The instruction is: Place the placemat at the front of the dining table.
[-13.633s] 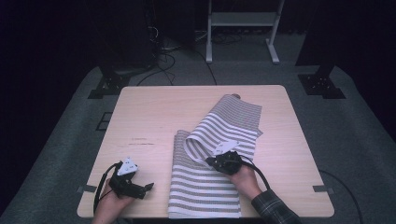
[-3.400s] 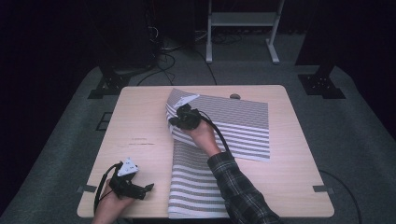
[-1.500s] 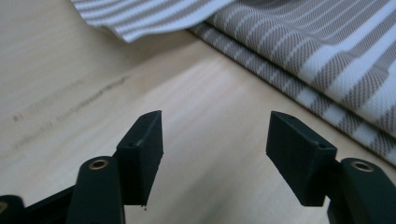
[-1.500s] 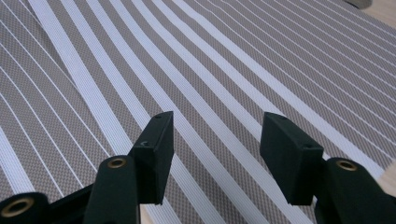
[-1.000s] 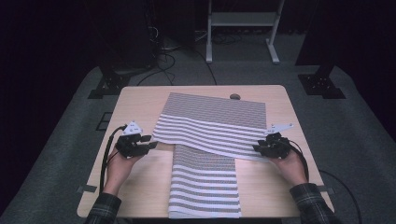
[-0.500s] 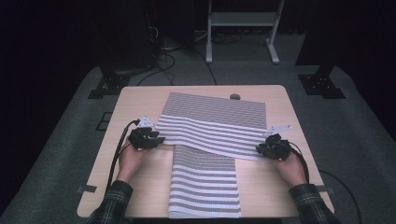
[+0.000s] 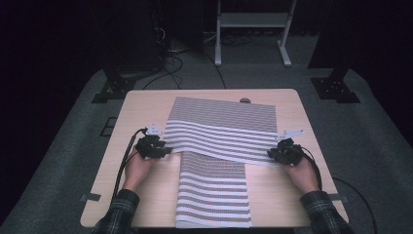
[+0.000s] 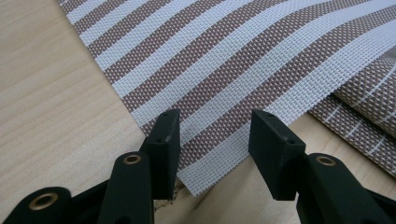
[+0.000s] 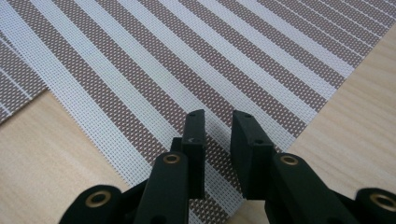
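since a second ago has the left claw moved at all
Yes. The left claw has moved forward and inward from the table's left edge, and now sits open at the near left corner of the striped mat.

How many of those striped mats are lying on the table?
2. One striped mat lies crosswise over the table's far half; the other striped mat runs lengthwise toward the near edge, its far end tucked beneath the first. Others could hide underneath.

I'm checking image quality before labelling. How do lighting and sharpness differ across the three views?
High view: table lit, surroundings nearly black, striped mat soft, its fine stripes shimmer. Left gripper view: weave crisp, left gripper sharp, small shadow beneath. Right gripper view: evenly lit, no glare, right gripper casting faint shadows.
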